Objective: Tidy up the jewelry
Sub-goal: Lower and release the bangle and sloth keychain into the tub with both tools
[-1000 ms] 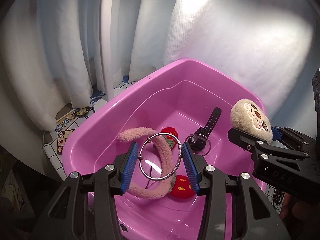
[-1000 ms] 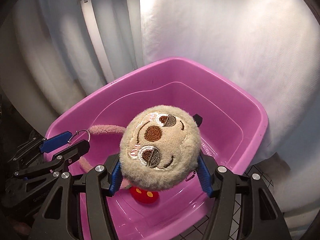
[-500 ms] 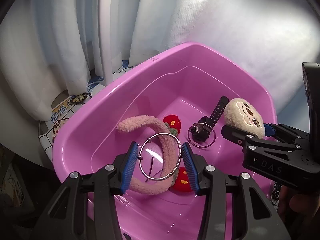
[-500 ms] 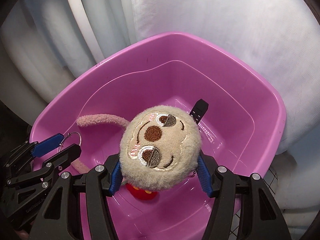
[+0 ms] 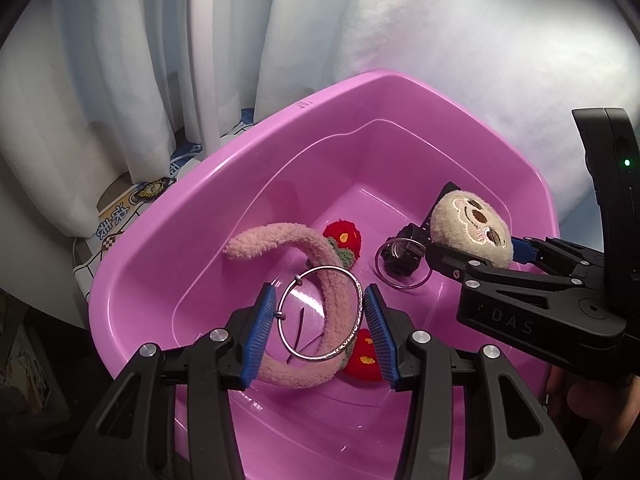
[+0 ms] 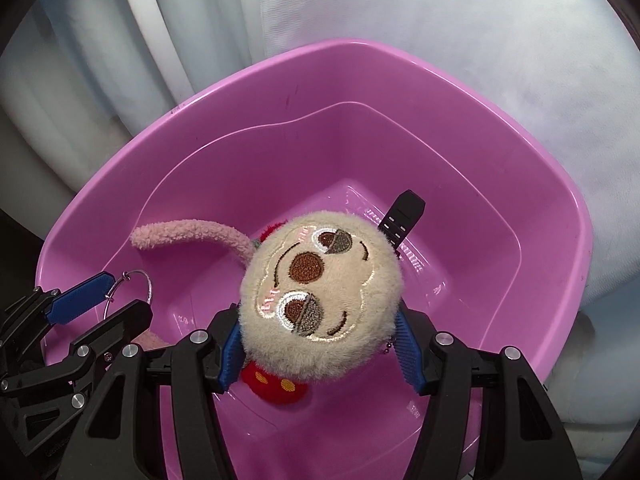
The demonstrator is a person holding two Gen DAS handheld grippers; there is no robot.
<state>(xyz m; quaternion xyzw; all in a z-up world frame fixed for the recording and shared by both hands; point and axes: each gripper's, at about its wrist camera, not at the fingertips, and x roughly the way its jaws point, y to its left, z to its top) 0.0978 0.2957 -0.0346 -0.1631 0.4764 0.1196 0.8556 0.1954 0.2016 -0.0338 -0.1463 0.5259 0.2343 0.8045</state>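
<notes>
Both grippers sit over the pink plastic tub [image 5: 208,208], angled down into it.

Left gripper [image 5: 320,322]: blue pads pinch a silver bangle [image 5: 319,313] across its width, one pad on each side of the ring. The bangle hangs above the tub floor, in front of the pink fuzzy headband [image 5: 308,264] lying below.

Right gripper [image 6: 320,346]: pads clamp a round beige plush monkey-face charm [image 6: 320,300] from both sides, face toward the camera. A short ball chain [image 6: 390,346] dangles by the right pad. From the left wrist view the charm is held low inside the tub, just above the black wristwatch [image 5: 404,250].

On the tub floor: headband with red knitted strawberries [image 5: 344,236], the watch, a second thin metal ring [image 5: 402,266] around the watch.

White curtain [image 5: 120,80] behind the tub.
</notes>
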